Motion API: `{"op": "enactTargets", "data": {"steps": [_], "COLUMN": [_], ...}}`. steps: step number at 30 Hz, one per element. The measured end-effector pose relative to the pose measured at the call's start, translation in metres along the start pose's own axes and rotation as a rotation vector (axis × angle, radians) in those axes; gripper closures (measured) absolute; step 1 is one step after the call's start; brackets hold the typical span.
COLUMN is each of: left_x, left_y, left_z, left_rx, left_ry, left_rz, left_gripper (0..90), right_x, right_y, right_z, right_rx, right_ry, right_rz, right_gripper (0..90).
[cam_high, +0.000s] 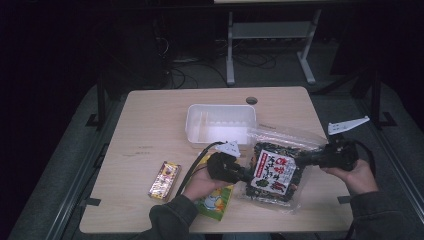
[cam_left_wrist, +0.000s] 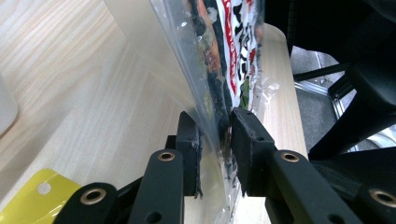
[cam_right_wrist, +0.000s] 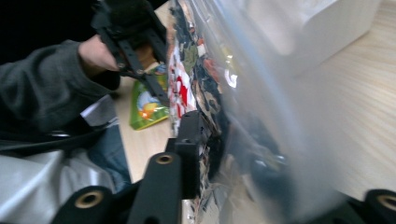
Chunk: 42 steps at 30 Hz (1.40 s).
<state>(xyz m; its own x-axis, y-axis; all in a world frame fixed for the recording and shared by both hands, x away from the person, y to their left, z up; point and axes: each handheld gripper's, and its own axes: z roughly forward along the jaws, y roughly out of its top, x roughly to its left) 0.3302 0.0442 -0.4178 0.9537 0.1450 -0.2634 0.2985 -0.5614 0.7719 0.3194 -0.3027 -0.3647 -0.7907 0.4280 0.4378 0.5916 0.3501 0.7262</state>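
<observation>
Left gripper (cam_high: 248, 175) clamping on left edge of snack bag (cam_high: 274, 172), pads pinching clear plastic between them in left gripper view (cam_left_wrist: 215, 140). Right gripper (cam_high: 306, 159) closing in on bag's right edge; one jaw pressing printed face (cam_right_wrist: 205, 140), other jaw hiding behind blurred plastic, so grip looking closed on bag. Bag hanging between both grippers just above table (cam_high: 150, 130), near its front edge. White tub (cam_high: 221, 123) sitting just behind bag. Yellow-green packet (cam_high: 216, 200) lying under left hand. Small candy box (cam_high: 164, 180) lying further left.
</observation>
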Motion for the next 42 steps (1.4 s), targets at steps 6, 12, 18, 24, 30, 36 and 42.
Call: {"op": "enactTargets", "data": {"steps": [6,12,18,24,30,36,42], "left_x": [0.0,-0.003,-0.004,-0.007,-0.01,-0.016,-0.02], "left_y": [0.0,-0.001,-0.009,-0.02,-0.031,-0.041,-0.052], "left_z": [-0.005,-0.017,-0.033,-0.053,-0.067,-0.078,-0.092], "left_rx": [-0.021,-0.045,-0.033,-0.038,-0.031,-0.03,-0.035], "left_ry": [0.02,0.075,0.126,0.176,0.219,0.254,0.279], "left_rz": [0.005,0.005,0.0,-0.011,-0.024,-0.024,-0.032], "left_gripper": [64.4,52.5,43.2,36.6,30.5,27.4,26.1], "right_x": [0.006,0.013,0.02,0.024,0.03,0.034,0.038], "right_y": [-0.001,0.003,0.011,0.02,0.035,0.044,0.056], "right_z": [-0.007,-0.013,-0.021,-0.027,-0.029,-0.028,-0.024], "right_rx": [-0.029,-0.036,-0.061,-0.089,-0.105,-0.112,-0.113], "right_ry": [0.051,0.022,-0.016,-0.035,-0.074,-0.097,-0.119], "right_rz": [0.002,-0.017,-0.039,-0.046,-0.054,-0.058,-0.066], "right_gripper": [77.4,77.8,78.0,78.1,78.0,78.0,78.0]}}
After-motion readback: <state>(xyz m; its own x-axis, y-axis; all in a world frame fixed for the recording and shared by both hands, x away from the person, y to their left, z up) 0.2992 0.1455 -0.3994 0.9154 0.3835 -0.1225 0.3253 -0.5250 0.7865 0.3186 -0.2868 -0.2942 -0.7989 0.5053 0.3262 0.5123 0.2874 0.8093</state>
